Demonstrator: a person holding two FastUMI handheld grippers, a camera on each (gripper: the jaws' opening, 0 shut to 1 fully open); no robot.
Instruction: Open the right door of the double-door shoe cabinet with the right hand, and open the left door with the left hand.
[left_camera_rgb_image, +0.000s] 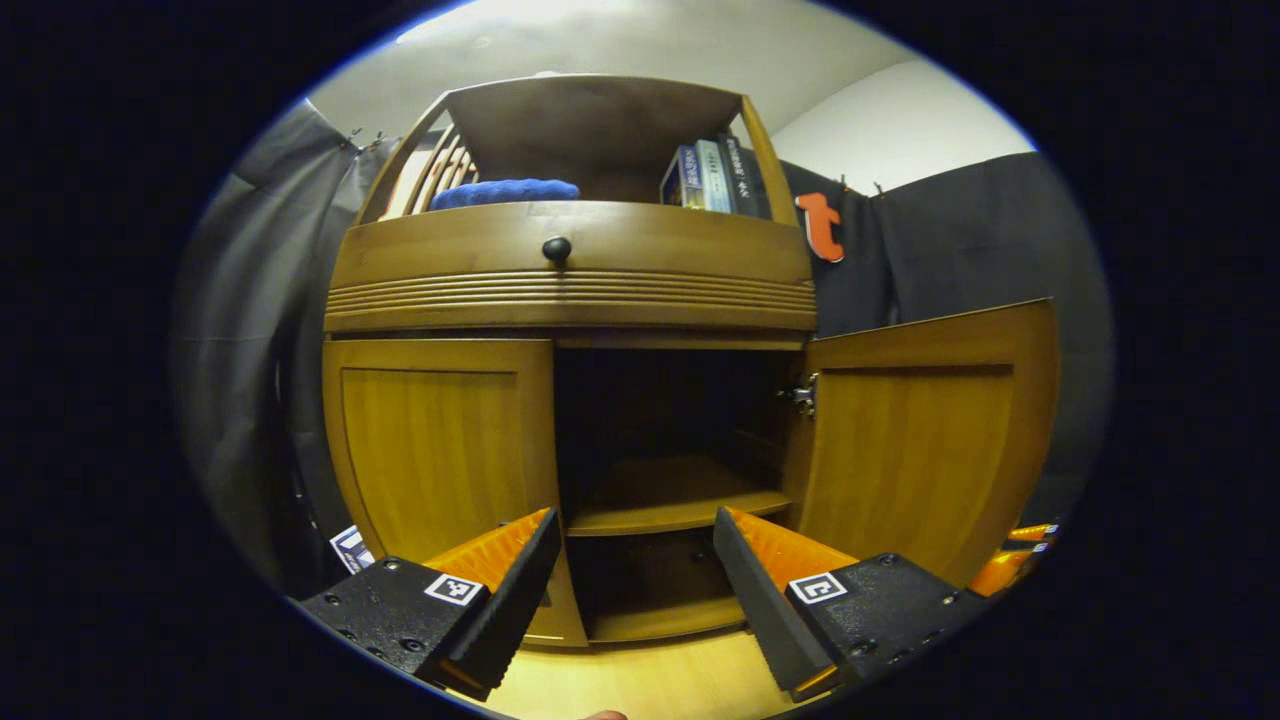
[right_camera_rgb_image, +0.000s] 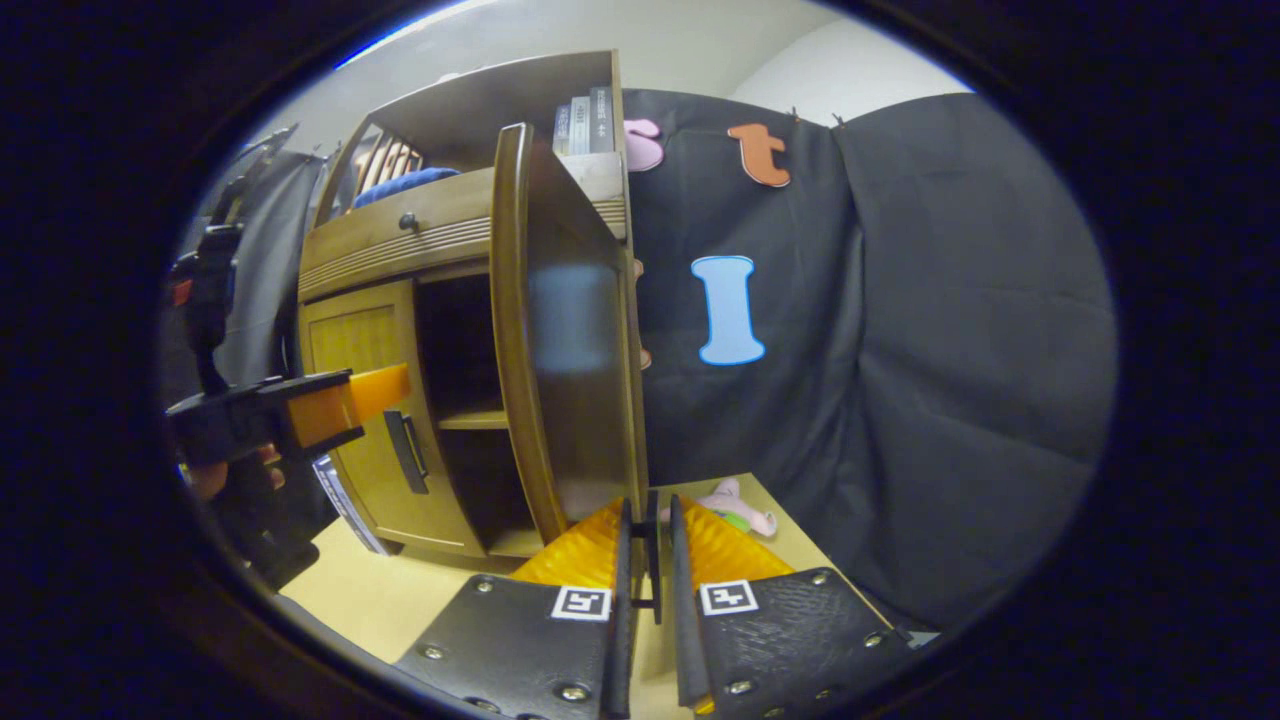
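1. While the right door (left_camera_rgb_image: 925, 440) already stands swung wide open, the left door (left_camera_rgb_image: 440, 450) of the shoe cabinet (left_camera_rgb_image: 570, 270) is flat shut, so the left door is the job now
2. The right tongs (right_camera_rgb_image: 652, 545) are clenched on the thin dark handle (right_camera_rgb_image: 652, 540) of the right door, with both fingers pressing on it (that handle sits at the door's outer edge)
3. The left tongs (left_camera_rgb_image: 632, 560) are spread wide and grip nothing; they hang in front of the cabinet, close to the inner edge of the left door
4. The left door's handle (right_camera_rgb_image: 408, 452) is a dark bar near that inner edge, low on the door; in the right gripper view the left tongs (right_camera_rgb_image: 385, 392) are just above it and a little out from it
5. To do it well, I think the left tongs should dip down, put one finger on each side of the bar, and squeeze firmly
6. Then pull in a gentle curve to the left, the way the hinge turns, not straight back
7. A weak squeeze may slip off the thin bar, so go slowly
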